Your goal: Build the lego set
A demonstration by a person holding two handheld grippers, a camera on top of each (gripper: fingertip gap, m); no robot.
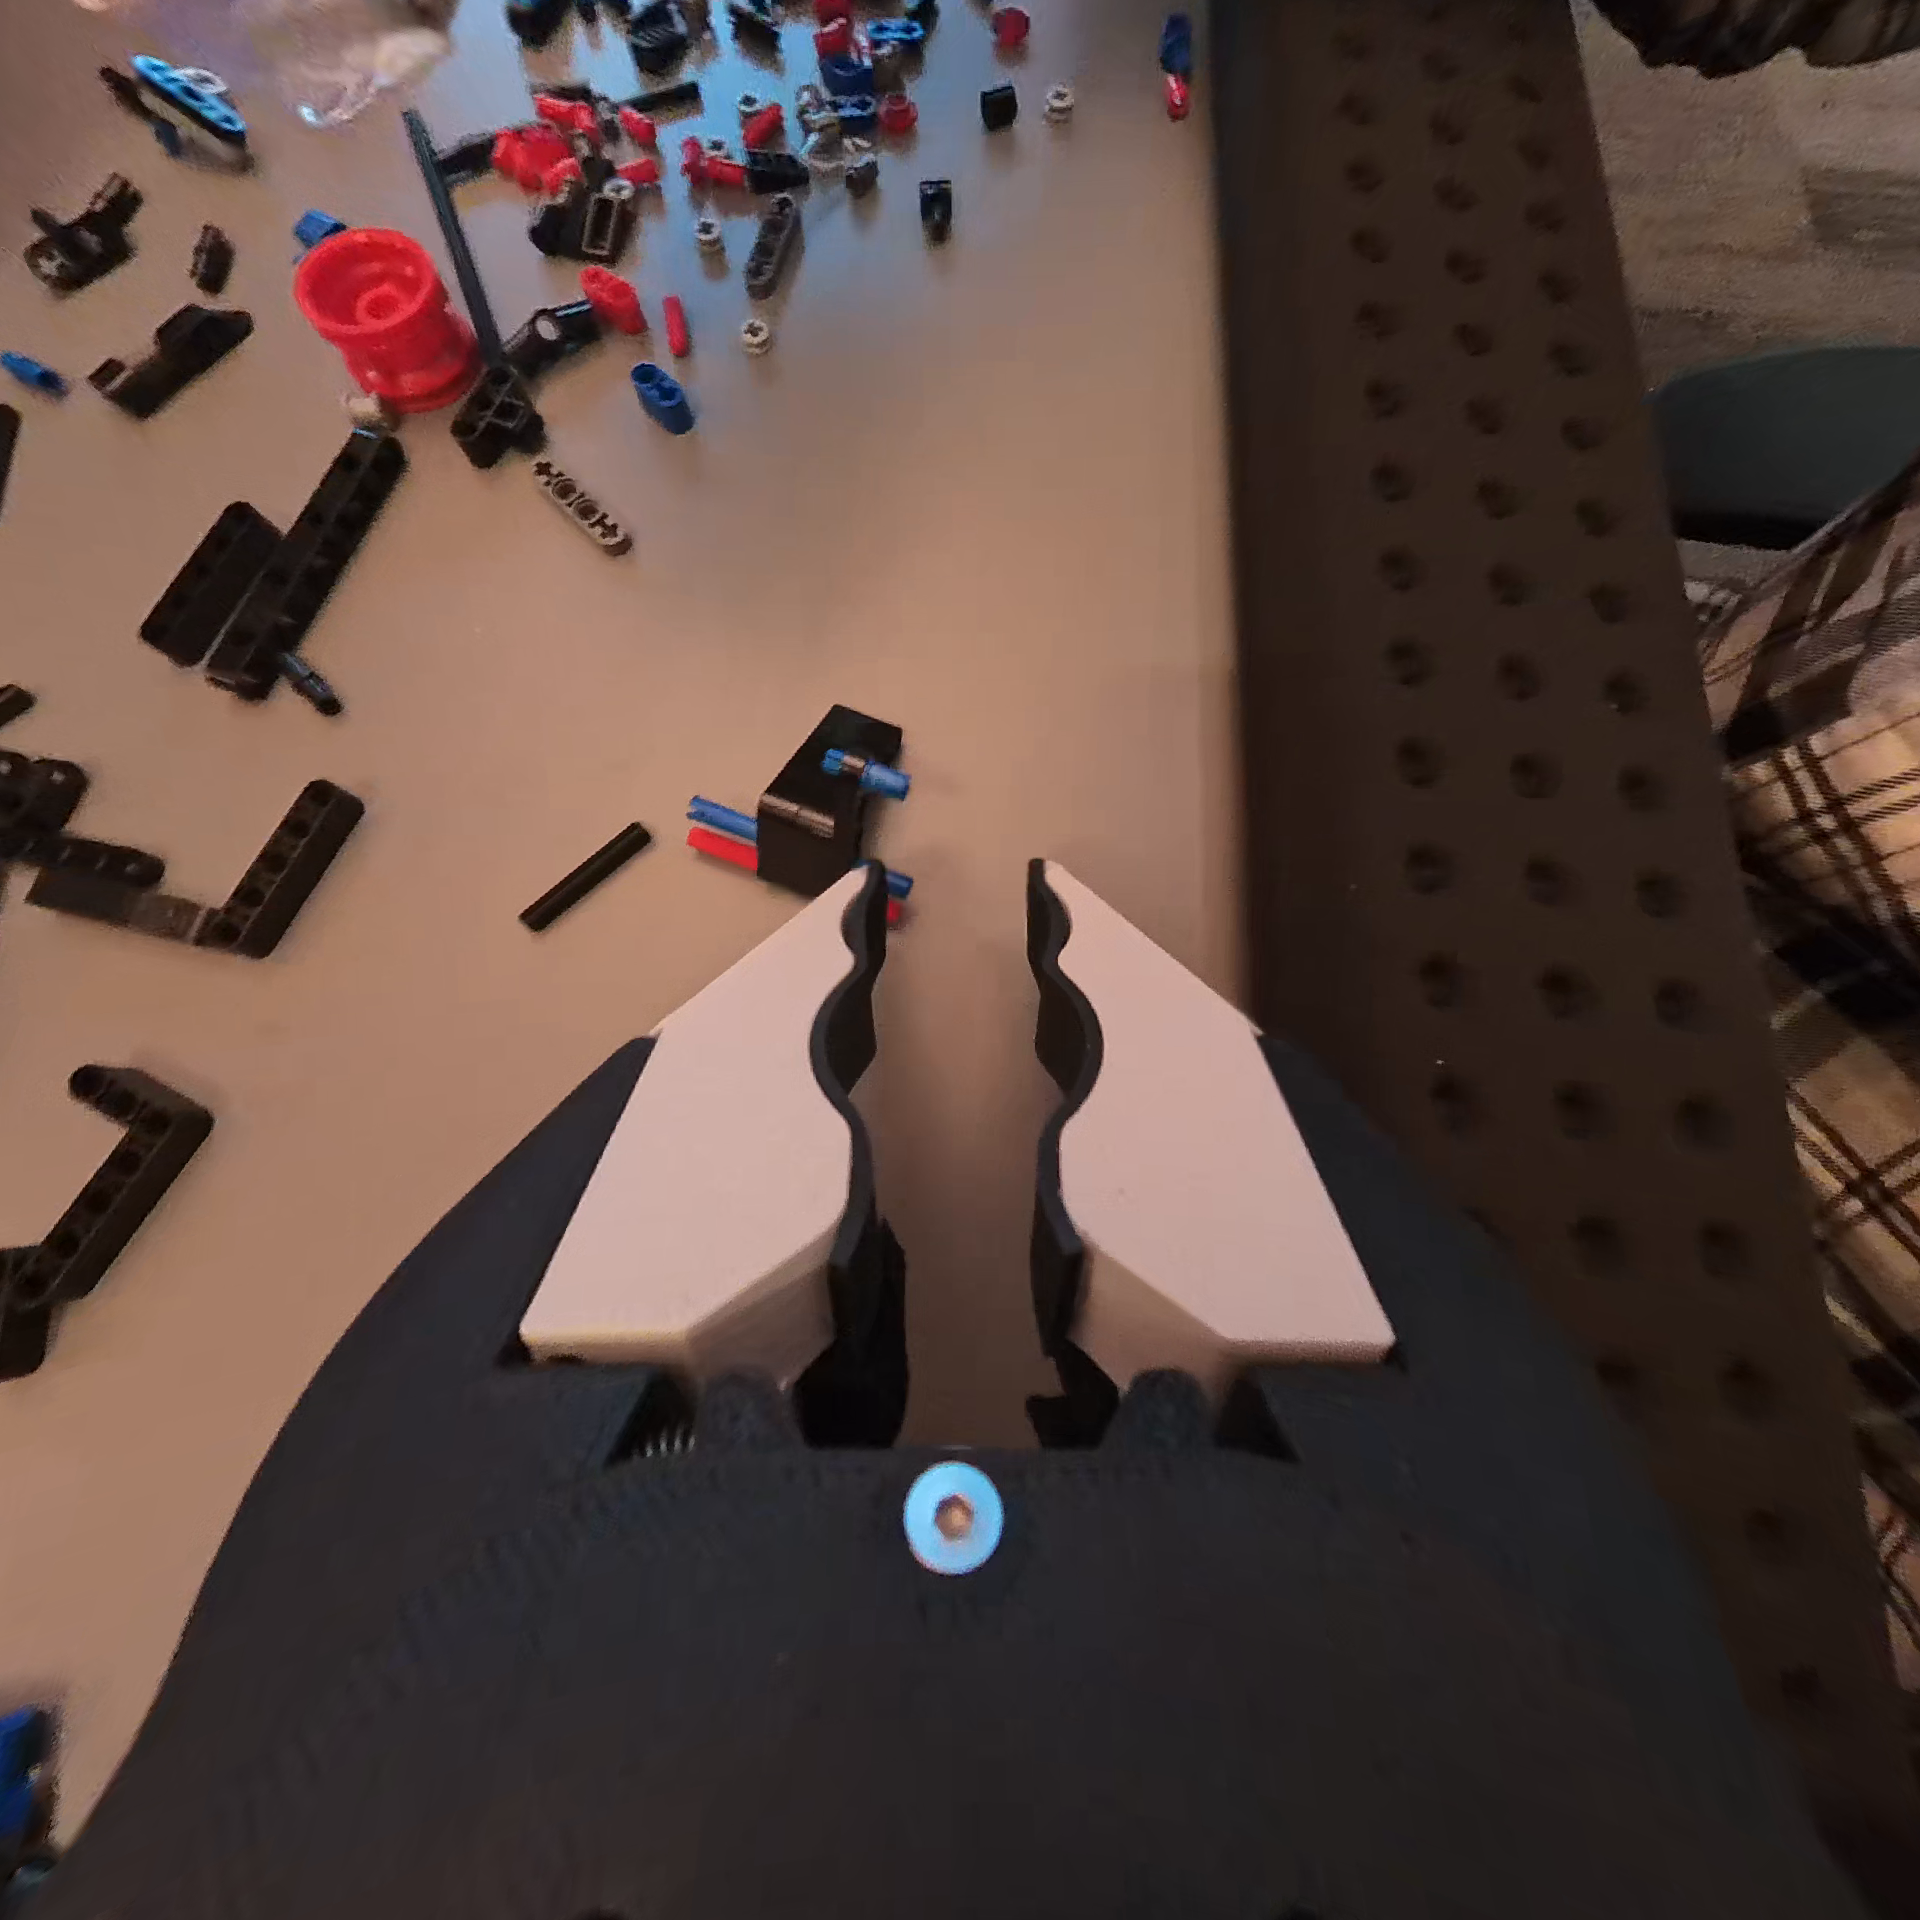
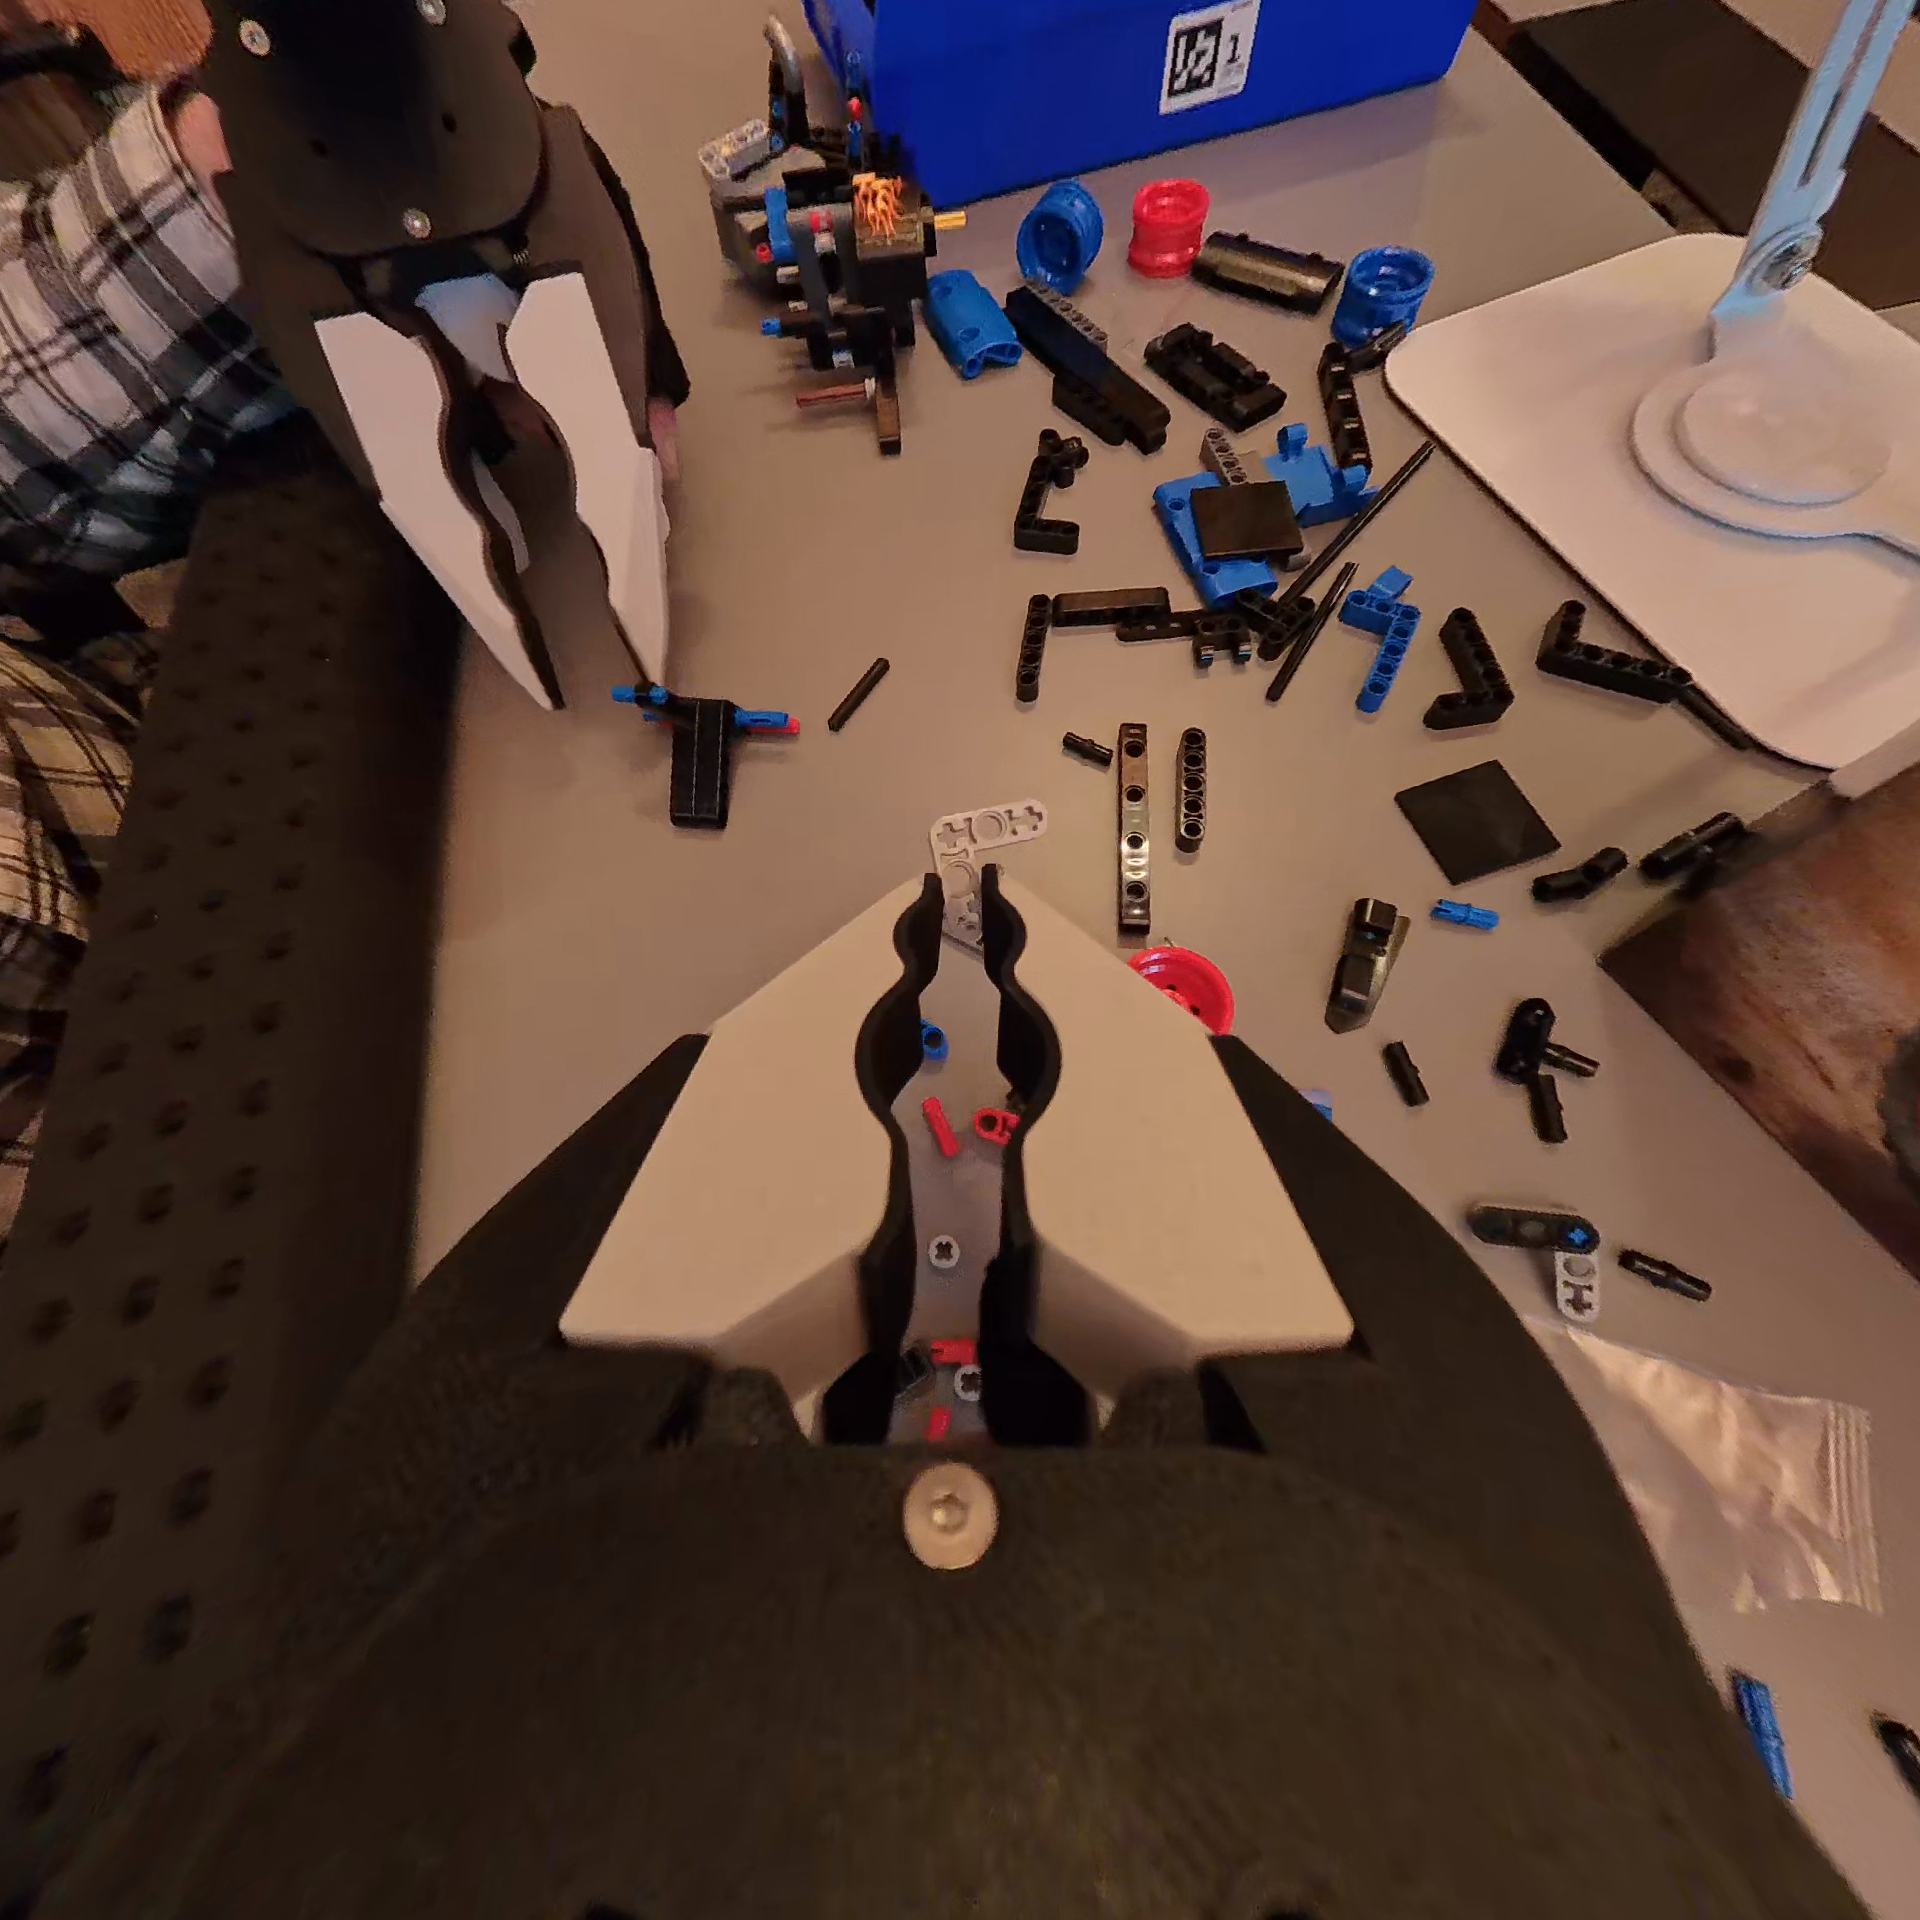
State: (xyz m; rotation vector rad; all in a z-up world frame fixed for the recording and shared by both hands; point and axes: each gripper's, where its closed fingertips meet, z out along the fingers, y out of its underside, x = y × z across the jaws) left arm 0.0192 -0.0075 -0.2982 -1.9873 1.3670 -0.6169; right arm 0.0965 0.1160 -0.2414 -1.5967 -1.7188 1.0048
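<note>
Right gripper [image 2: 958, 881]: jaws nearly together, pinching a light grey L-shaped lego plate [image 2: 977, 844] by one leg, the other leg sticking out past the fingertips above the grey table [image 2: 582, 935]. Left gripper [image 1: 954, 868]: jaws standing apart with nothing between them, hovering over bare table just short of a small black block with blue and red pins [image 1: 821, 805]; a short black axle [image 1: 585, 876] is lying just beside that block. In the right wrist view the same left gripper [image 2: 603, 665] is reaching in from the upper left, fingertips close above the block [image 2: 704, 758]. A dark perforated strip [image 1: 1455, 727] is running along the table edge on the person's side. Open table is showing between the two grippers and that edge. Loose black, blue and red pieces are crowding the rest, including a red wheel hub [image 1: 376, 312]. A partly built model [image 2: 831, 260] is standing before a blue box [image 2: 1091, 83] at the far side. A white lamp base [image 2: 1662, 499] is occupying the far right edge.
</note>
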